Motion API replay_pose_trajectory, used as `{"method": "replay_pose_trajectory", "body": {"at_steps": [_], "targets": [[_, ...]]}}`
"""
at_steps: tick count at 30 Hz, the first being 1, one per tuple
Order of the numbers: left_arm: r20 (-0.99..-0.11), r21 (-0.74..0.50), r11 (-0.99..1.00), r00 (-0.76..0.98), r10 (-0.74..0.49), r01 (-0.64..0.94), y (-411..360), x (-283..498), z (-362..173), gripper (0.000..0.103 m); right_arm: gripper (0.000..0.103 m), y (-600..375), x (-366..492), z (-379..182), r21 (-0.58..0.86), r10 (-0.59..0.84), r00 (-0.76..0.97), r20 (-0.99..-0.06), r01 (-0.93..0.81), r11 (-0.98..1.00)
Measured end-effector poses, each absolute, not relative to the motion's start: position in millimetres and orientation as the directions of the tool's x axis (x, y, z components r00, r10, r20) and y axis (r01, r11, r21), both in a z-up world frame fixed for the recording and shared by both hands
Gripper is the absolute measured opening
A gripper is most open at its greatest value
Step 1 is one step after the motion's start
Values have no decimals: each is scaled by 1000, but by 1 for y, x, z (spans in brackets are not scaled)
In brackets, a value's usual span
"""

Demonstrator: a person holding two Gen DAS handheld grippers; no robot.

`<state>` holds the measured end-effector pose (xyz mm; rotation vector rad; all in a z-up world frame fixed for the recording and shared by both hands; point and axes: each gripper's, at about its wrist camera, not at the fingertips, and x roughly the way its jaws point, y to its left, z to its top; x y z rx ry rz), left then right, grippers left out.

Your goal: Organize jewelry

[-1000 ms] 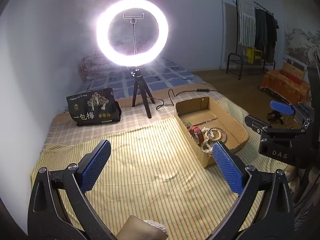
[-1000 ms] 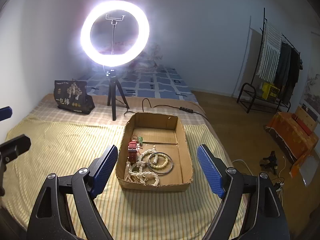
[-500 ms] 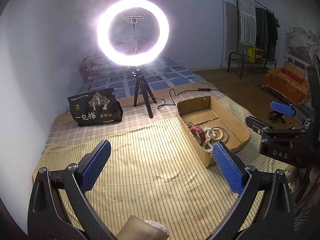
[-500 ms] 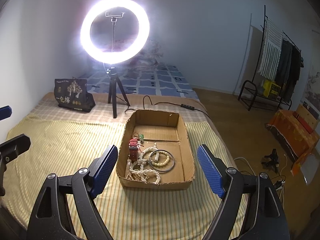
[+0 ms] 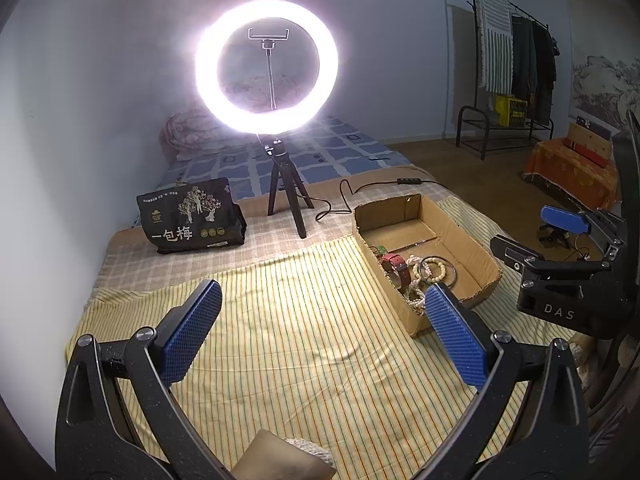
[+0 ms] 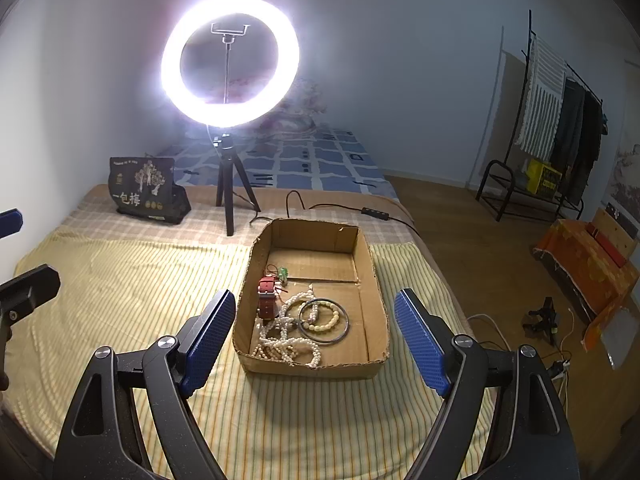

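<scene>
Box: cardboard box [image 6: 372, 300] sits mid-frame on the striped bed [image 6: 120, 280].
Inside: pearl beads [image 6: 288, 344], red strap [image 6: 266, 298].
Left hand-held gripper [image 5: 320, 332]: spread, empty.
Right hand-held gripper [image 6: 316, 336]: spread, empty.

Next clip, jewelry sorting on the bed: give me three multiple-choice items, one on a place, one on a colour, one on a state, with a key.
1. Where is the jewelry?
A. In the cardboard box
B. On the striped sheet
C. In the black bag

2. What colour is the watch strap?
A. Green
B. Red
C. White

3. How does the right gripper stand?
A. Shut on the pearl necklace
B. Shut, empty
C. Open, empty

Key: 1 A, beads and bangle lie inside its walls; 2 B, the strap is red; 3 C, its blue pads stand wide apart with nothing held.
</scene>
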<state>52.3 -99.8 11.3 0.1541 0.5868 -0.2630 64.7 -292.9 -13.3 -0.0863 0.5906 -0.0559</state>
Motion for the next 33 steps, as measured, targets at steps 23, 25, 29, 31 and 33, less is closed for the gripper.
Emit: {"method": "replay_pose_trajectory", "body": {"at_steps": [23, 25, 29, 31, 33], "targets": [[-605, 1, 955, 760, -236, 297, -98, 57, 9, 103, 82, -291, 62, -13, -115, -79, 827, -557, 17, 993], [-604, 4, 955, 762, -235, 297, -98, 57, 9, 103, 82, -291, 62, -13, -117, -79, 826, -557, 16, 993], [-600, 7, 955, 766, -232, 296, -98, 56, 9, 103, 82, -290, 62, -14, -115, -78, 824, -561, 16, 993], [-591, 16, 956, 774, -226, 291, -98, 55, 9, 103, 82, -290, 62, -14, -118, -78, 824, -561, 14, 993], [-586, 17, 957, 778, -225, 290, -98, 54, 10, 103, 82, -289, 62, -14, -120, -79, 823, -562, 14, 993]]}}
